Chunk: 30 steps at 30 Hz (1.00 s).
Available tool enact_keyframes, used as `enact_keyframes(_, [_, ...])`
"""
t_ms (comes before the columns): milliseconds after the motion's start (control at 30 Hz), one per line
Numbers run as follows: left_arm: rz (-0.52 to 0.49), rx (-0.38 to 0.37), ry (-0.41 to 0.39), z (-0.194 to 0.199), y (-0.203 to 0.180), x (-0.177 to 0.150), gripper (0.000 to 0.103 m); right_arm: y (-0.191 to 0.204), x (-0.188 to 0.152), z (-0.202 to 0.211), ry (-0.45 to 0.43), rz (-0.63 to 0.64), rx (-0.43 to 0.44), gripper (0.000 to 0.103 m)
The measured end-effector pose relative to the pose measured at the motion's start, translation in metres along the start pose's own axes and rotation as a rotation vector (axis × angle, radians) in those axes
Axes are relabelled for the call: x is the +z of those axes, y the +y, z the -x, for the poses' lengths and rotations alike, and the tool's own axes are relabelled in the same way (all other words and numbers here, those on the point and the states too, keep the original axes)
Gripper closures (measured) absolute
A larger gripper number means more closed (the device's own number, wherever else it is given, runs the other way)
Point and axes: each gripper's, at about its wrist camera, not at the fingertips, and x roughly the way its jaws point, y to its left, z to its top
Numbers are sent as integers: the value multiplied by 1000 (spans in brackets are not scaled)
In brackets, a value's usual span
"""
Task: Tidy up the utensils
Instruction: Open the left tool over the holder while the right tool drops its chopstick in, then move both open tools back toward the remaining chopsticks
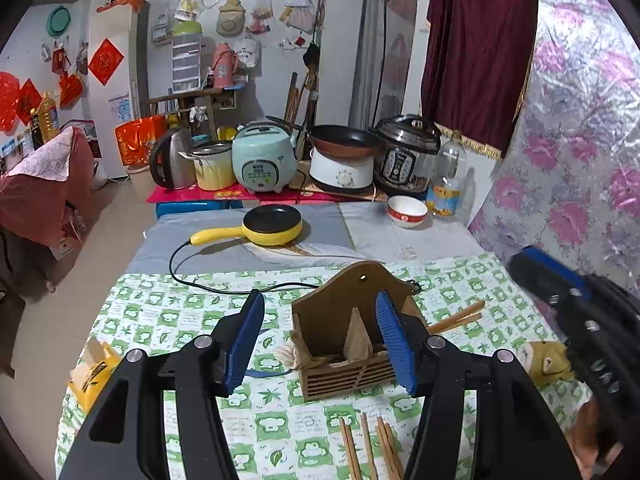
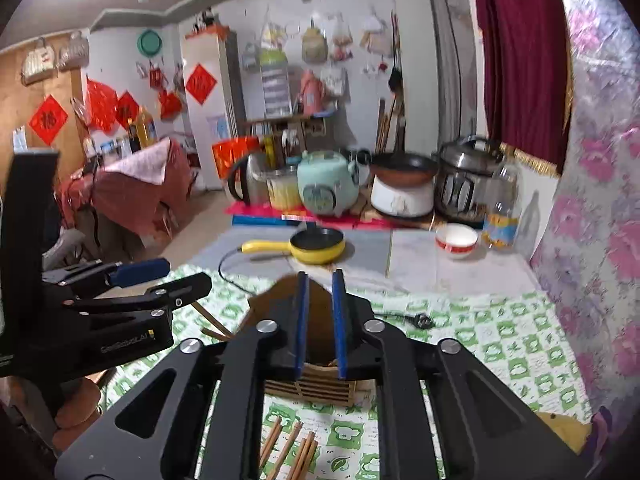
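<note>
A wooden utensil holder [image 1: 344,340] with two compartments stands on the green-and-white checked cloth [image 1: 168,312]. Several wooden chopsticks [image 1: 370,446] lie on the cloth in front of it, and two more [image 1: 458,318] lie to its right. My left gripper [image 1: 320,342] is open, its blue pads either side of the holder's front, holding nothing. My right gripper [image 2: 320,322] hovers over the holder [image 2: 312,384] with its pads a narrow gap apart and nothing between them. Chopsticks [image 2: 290,450] show below it. The left gripper [image 2: 132,280] shows at the left of the right wrist view.
A yellow electric pan [image 1: 272,226] with a black cord lies behind the cloth, next to a red-and-white bowl [image 1: 407,211] and a bottle [image 1: 446,184]. Cookers and a kettle stand at the back. A yellow packet [image 1: 94,376] lies at the cloth's left edge. A floral covering [image 1: 580,140] is on the right.
</note>
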Motion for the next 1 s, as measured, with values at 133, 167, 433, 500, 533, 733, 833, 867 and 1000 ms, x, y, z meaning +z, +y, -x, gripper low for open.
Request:
enact_keyframes(133, [1,17,-39,29,-2,-2,36,5,5,38,-59,10,-4,73])
enact_keyframes(167, [-6,24,-49,39,-5,-4,34,8,5,48,-73,12,-4,72])
enact_keyframes(433, [-24,61,-113,106,-18,-27,18,21,-9,120,-143,32,4,56])
enact_keyframes(500, [-22,70,-129,122,-19,-34,16,22,-14,136,-154,34,6,52])
enact_keyframes(533, [-22,74,-135,130,-19,-39,15,24,-18,146,-161,36,4,51])
enact_keyframes(733, [-8,87,-162,165,-20,-73,9,28,-49,187,-184,30,9,44])
enact_keyframes(833, [-3,92,-145,170,-20,-97,9,28,-70,197,-176,21,15,41])
enact_keyframes(867, [-4,91,-134,169,-20,-107,9,28,-78,198,-172,17,21,40])
enact_keyframes(1000, [-10,111,-74,161,-19,-142,9,25,-107,199,-133,-4,31,38])
